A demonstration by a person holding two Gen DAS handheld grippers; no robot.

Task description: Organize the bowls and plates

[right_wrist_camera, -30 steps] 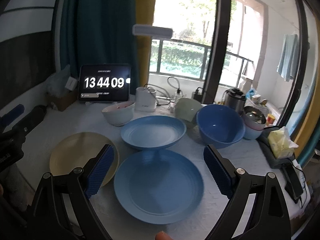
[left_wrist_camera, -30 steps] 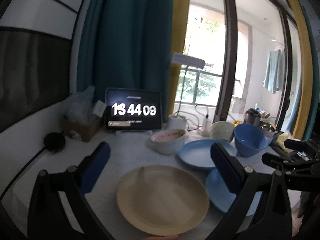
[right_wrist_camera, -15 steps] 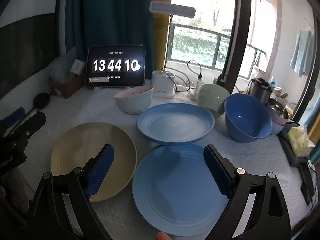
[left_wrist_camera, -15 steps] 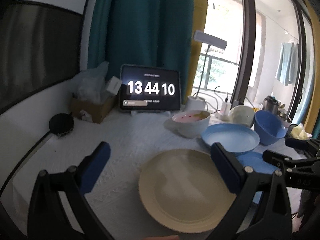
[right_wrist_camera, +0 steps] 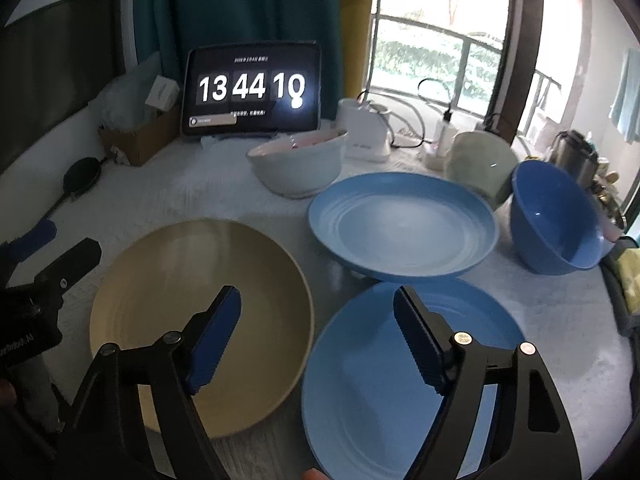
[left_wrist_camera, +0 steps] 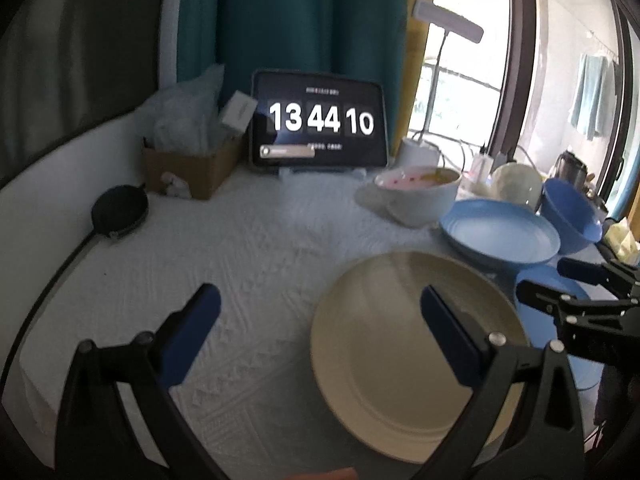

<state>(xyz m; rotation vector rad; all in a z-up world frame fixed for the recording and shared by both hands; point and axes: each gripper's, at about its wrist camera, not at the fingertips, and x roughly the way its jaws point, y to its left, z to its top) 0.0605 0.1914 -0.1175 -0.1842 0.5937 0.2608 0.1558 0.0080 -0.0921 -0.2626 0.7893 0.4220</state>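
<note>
Right claw (right_wrist_camera: 316, 336), closing, seemingly empty above the blue plate (right_wrist_camera: 360, 392).

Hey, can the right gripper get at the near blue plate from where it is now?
Probably yes. The right gripper, jaws just narrowing with nothing between them, hangs over the near blue plate; only the cream plate lies close beside its edge.

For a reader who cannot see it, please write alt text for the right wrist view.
The right gripper hangs open above a beige plate and a blue plate lying side by side on a white table. Behind them are another blue plate, three bowls and a tablet clock.
</note>
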